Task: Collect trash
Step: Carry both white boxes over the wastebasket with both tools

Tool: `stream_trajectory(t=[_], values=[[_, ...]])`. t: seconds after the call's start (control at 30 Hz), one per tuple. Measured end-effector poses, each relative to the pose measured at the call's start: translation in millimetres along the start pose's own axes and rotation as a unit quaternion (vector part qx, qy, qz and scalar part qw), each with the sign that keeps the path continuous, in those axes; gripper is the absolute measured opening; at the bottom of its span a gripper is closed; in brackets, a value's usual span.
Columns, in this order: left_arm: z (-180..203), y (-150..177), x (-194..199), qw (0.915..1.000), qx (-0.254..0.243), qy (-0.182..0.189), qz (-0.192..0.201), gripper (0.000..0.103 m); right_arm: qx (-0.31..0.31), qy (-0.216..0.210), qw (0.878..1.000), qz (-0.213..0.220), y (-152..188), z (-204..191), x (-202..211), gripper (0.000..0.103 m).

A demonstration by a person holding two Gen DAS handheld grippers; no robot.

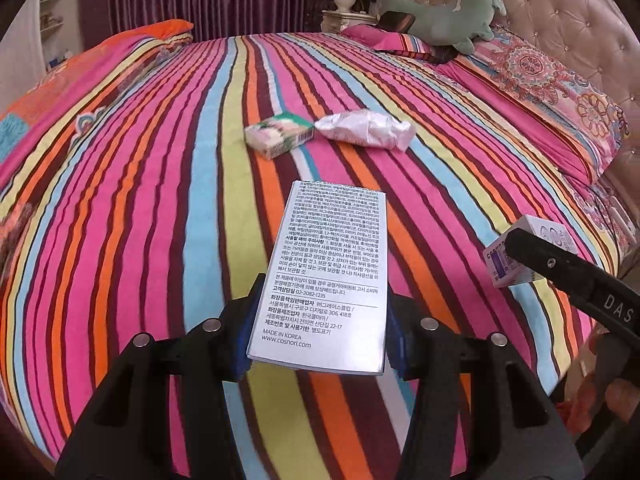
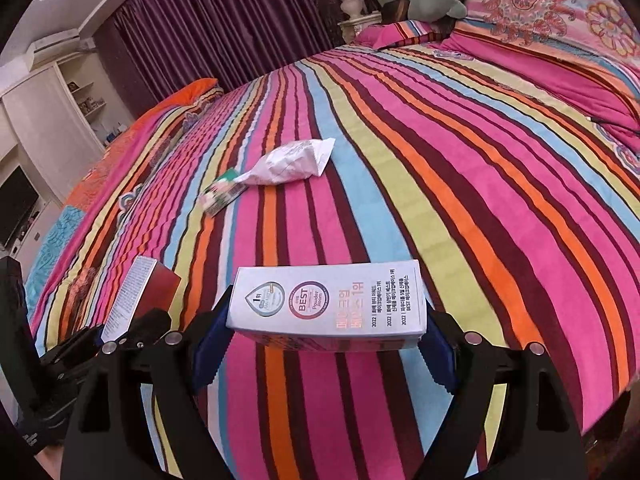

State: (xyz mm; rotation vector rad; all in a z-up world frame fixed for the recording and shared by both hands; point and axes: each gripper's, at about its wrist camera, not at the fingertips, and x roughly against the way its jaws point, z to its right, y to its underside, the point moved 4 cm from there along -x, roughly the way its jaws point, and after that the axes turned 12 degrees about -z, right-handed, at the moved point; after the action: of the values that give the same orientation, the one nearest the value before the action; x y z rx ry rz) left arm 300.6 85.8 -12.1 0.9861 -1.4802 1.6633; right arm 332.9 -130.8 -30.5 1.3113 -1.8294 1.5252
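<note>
Left gripper [image 1: 320, 332] clamped on a Korean-printed cosmetics carton [image 1: 326, 272], held lengthwise above the striped bedspread [image 1: 160, 184]; left wrist view shows only its grey text face, right wrist view shows a dark red side [image 2: 160, 284]; right gripper [image 2: 324, 340] closed crosswise on a white "BEST Powder Room" box [image 2: 326, 300], seen in the left view only as a corner [image 1: 532, 248]; green-and-white small box [image 1: 280, 136] and crumpled white wrapper [image 1: 368, 130] lie touching mid-bed; green plush toy [image 1: 440, 12] on the pillows [image 1: 560, 100].
</note>
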Motion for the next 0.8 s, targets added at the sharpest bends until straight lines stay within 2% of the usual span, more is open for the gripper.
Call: stream_trajectory(t=[0.23,0.43,0.67,0.8], values=[[-1,59,18,0.9998,0.011,0.003,-0.017,0.051,0.010,-0.014,1.000,-0.008,44,-8,20,0.078],[6,114,41,0.9996,0.013,0.016,-0.019,0.051,0.010,-0.050,0.999,-0.017,83,-14,46,0.078],[15,165,52,0.9988,0.014,0.032,-0.036,0.051,0.004,-0.046,0.998,-0.042,128,-11,58,0.078],[30,194,51,0.9981,-0.004,0.034,-0.052,0.051,0.006,-0.036,0.997,-0.070,154,-11,59,0.078]])
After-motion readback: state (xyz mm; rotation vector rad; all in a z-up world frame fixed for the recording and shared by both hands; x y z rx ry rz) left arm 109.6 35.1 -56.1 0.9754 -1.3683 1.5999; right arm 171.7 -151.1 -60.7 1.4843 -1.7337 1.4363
